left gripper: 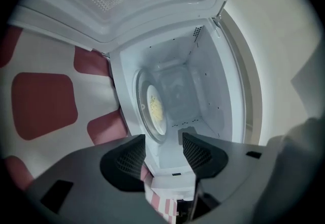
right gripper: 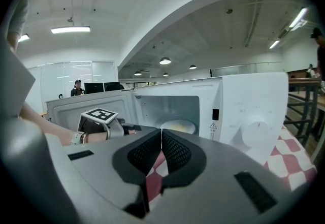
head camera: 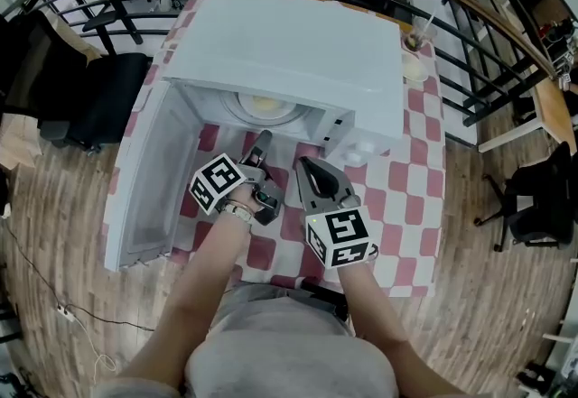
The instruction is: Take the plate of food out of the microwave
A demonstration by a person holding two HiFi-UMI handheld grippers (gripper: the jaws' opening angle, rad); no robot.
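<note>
Reach stage: left gripper, jaws parted and empty, faces the plate at twelve o'clock in the open microwave; right gripper clenched empty; rim grasp likely next.

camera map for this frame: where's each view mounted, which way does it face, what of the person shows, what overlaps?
Head view: on the person's head, steeply down at the open microwave; left forearm, right forearm, left gripper, right gripper show.
Left gripper view: on the left gripper, tilted sideways, into the cavity at the plate of food; only its open jaws show.
Right gripper view: on the right gripper, facing the microwave's front; its shut jaws and the left forearm show.
Shared: all three see the plate.
</note>
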